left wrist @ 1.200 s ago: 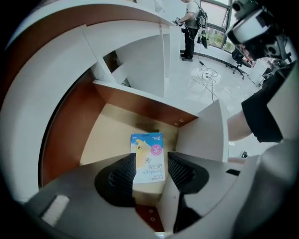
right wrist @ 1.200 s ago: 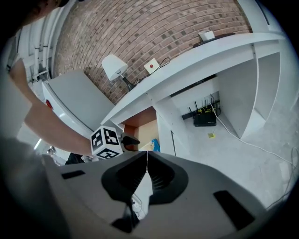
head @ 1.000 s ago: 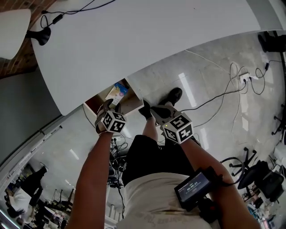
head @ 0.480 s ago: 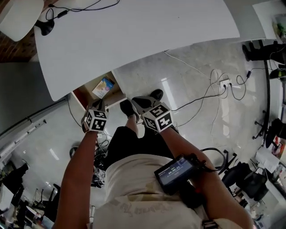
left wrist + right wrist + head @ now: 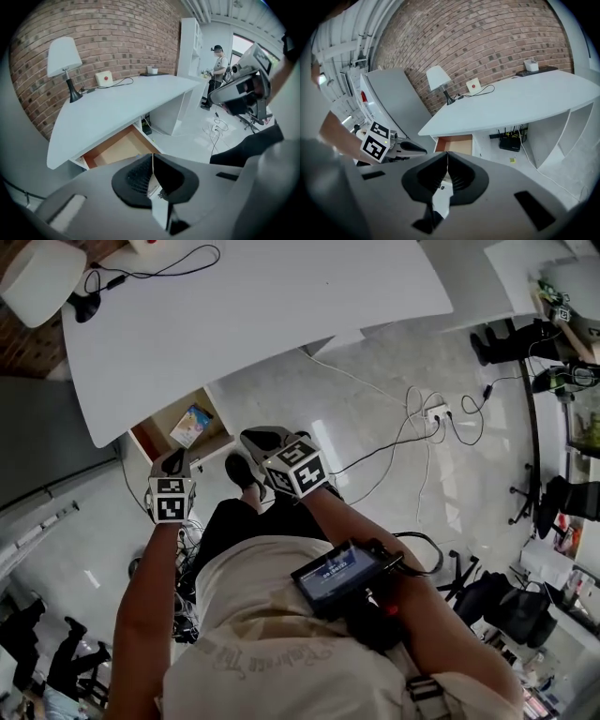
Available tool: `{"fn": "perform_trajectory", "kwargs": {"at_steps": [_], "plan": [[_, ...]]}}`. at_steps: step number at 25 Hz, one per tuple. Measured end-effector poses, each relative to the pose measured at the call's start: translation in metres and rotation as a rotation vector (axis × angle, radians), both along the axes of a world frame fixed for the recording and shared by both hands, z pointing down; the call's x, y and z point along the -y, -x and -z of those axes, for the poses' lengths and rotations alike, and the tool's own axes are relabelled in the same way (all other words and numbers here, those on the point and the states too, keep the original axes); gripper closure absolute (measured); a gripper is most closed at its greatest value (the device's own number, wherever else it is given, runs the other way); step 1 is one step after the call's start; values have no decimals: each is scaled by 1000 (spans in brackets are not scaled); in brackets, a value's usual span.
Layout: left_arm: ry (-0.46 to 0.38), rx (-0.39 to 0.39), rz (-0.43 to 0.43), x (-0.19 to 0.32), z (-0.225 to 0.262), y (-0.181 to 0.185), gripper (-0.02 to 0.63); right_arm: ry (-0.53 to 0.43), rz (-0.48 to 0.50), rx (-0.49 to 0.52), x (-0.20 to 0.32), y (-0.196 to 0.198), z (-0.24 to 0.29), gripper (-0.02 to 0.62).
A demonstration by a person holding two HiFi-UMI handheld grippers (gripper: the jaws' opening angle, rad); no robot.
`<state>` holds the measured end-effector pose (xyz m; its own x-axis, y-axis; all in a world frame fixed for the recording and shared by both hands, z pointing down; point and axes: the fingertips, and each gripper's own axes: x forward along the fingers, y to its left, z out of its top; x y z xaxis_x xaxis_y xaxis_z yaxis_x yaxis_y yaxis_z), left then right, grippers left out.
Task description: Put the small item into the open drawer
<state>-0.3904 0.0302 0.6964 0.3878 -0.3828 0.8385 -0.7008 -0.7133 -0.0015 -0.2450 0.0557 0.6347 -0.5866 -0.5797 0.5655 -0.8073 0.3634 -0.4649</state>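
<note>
The wooden drawer (image 5: 153, 437) stands pulled out from under the white desk (image 5: 244, 306). A small colourful packet (image 5: 191, 422) lies inside it. My left gripper (image 5: 173, 458) hangs just in front of the drawer, clear of it, shut with nothing between its jaws. In the left gripper view the left gripper (image 5: 152, 157) points down at the drawer (image 5: 117, 149). My right gripper (image 5: 253, 438) is to the right of the drawer, over the floor, shut and empty. The right gripper (image 5: 446, 155) faces the drawer (image 5: 454, 144) from farther back.
A white lamp (image 5: 37, 282) and a cable sit at the desk's far left. Cables and a power strip (image 5: 433, 413) lie on the floor to the right. My shoes (image 5: 234, 470) stand below the grippers. A router (image 5: 509, 140) sits under the desk. A person (image 5: 218, 61) stands far off.
Both grippers have risen and drawn back from the drawer. The left gripper, earlier right at the drawer's front edge, now hangs clear of it. The packet stays in the drawer.
</note>
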Motion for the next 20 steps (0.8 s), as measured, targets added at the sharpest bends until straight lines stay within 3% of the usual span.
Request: {"fn": "perform_trajectory", "kwargs": {"at_steps": [15, 20], "plan": [[-123, -363, 114, -15, 122, -27, 594, -197, 74, 18, 0, -8, 90, 589], [-172, -438, 150, -13, 159, -17, 594, -258, 89, 21, 1, -10, 120, 589]]}}
